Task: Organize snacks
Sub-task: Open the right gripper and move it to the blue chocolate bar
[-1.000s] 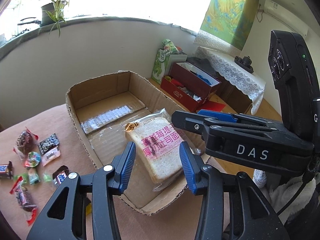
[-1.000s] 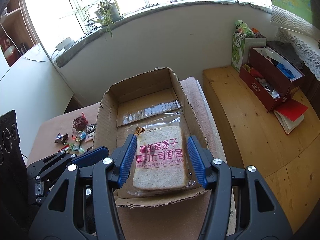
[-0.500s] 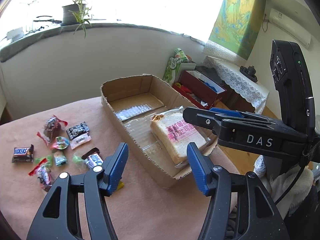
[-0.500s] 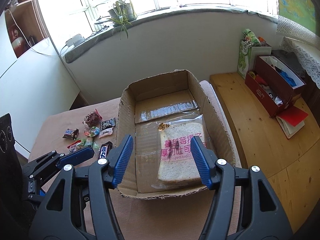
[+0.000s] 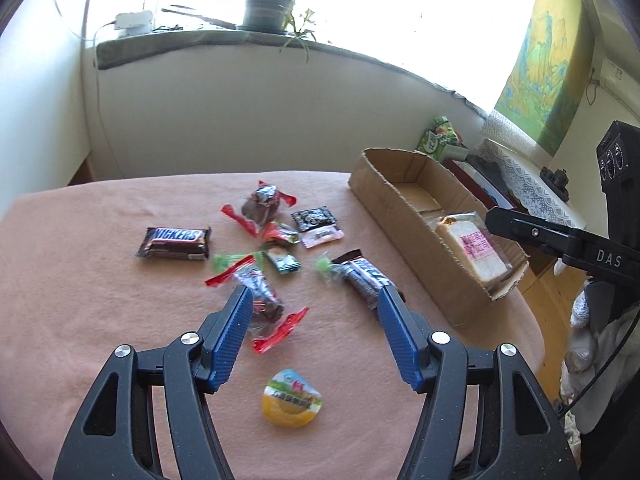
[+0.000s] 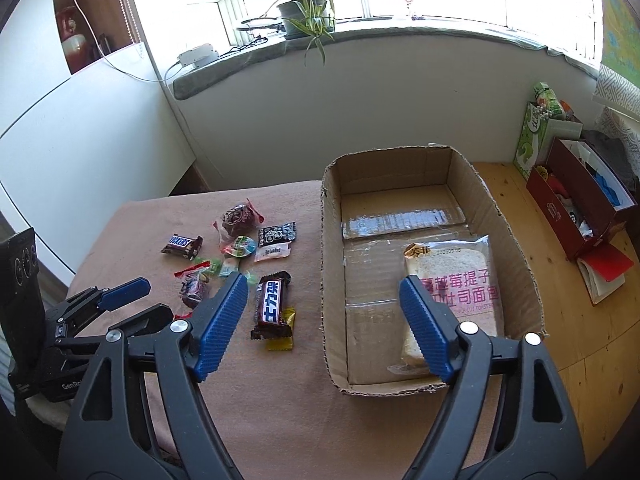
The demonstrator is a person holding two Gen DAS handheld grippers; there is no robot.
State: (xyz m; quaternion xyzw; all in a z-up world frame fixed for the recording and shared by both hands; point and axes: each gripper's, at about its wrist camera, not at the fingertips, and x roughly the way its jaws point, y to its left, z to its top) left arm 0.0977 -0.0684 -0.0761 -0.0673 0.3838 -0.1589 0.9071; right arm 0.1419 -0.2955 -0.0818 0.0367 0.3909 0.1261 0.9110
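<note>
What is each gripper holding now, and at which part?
Nothing is held. The left gripper is open above the loose snacks, and the right gripper is open near the cardboard box.

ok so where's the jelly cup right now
The jelly cup shows only in the left wrist view, lying on the pink tablecloth nearest the camera, below the open left tool and just beyond the red-ended candy.
</note>
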